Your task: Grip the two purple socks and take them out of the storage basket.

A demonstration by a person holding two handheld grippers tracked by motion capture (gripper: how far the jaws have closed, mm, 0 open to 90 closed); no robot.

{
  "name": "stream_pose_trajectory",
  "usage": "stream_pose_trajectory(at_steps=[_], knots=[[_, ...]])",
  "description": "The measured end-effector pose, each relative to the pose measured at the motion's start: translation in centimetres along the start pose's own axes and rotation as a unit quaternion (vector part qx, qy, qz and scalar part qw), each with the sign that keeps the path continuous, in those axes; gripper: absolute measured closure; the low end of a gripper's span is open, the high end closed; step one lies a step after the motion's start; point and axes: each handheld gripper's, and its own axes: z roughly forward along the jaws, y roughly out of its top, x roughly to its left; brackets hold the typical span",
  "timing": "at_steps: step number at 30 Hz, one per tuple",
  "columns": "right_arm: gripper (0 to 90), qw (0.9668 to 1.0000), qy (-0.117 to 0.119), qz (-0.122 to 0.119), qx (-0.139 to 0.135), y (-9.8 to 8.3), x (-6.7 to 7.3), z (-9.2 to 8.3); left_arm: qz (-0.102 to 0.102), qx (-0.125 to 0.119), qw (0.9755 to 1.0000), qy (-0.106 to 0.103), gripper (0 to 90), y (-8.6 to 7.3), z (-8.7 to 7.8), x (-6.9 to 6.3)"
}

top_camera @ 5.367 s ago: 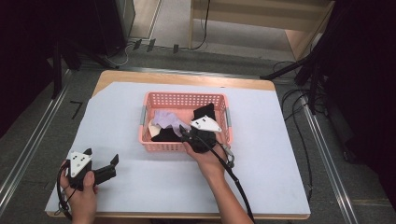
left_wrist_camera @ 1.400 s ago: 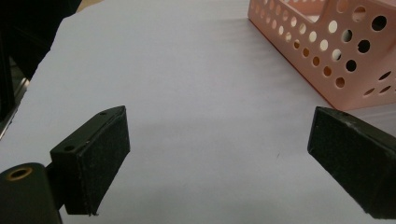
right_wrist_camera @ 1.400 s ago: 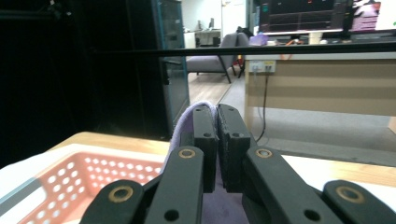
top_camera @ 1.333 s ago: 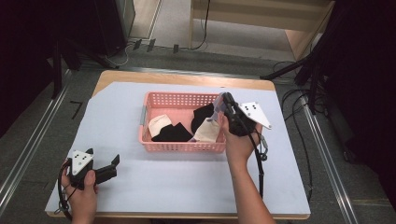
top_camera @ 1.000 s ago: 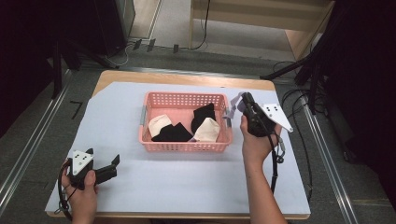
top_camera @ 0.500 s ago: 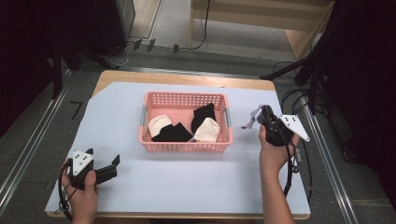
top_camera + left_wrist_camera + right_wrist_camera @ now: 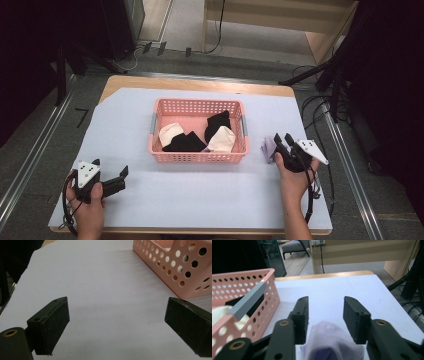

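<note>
A pink perforated basket (image 7: 197, 105) stands mid-table with black and cream cloth pieces (image 7: 190, 142) inside. Just right of it a small lilac cloth (image 7: 269, 146) lies on the white table cover. My right gripper (image 7: 281, 140) sits low over it. Its jaws have just been opening, and in the right gripper view the lilac cloth (image 7: 332, 340) lies slack between the parted pads (image 7: 302, 315), which do not press on it. My left gripper (image 7: 122, 176) rests at the front left, jaws wide apart around bare cover (image 7: 116, 312), with the basket's corner (image 7: 175, 262) ahead to its right.
The basket has a grey handle strip (image 7: 247, 301) on the side next to my right gripper. Cables (image 7: 320, 110) lie on the floor past the table's right edge. A wooden frame (image 7: 280, 15) stands beyond the far edge.
My right gripper carried the lilac cloth from above the basket out to the right and down to the table, and its jaws have parted. The left gripper has stayed still.
</note>
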Motion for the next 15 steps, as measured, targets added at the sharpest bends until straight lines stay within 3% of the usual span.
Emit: stream_pose_trajectory(at_steps=[2, 7, 15], knots=[[51.6, 0.9998, -0.001, -0.010, -0.014, 0.2, 0.5, -0.8, 0.001, 0.001, 1.0000, 0.001, 6.6, 0.0, 0.0, 0.0], [51.0, 0.9992, 0.016, -0.010, -0.035, 1.2, 1.8, -1.5, 0.003, 0.001, 1.0000, 0.002, 6.6, 0.0, 0.0, -0.1], [52.4, 0.9952, 0.079, -0.043, -0.036, 2.4, 7.1, -0.6, 0.002, 0.002, 1.0000, 0.001, 6.6, 0.0, 0.0, 0.0]])
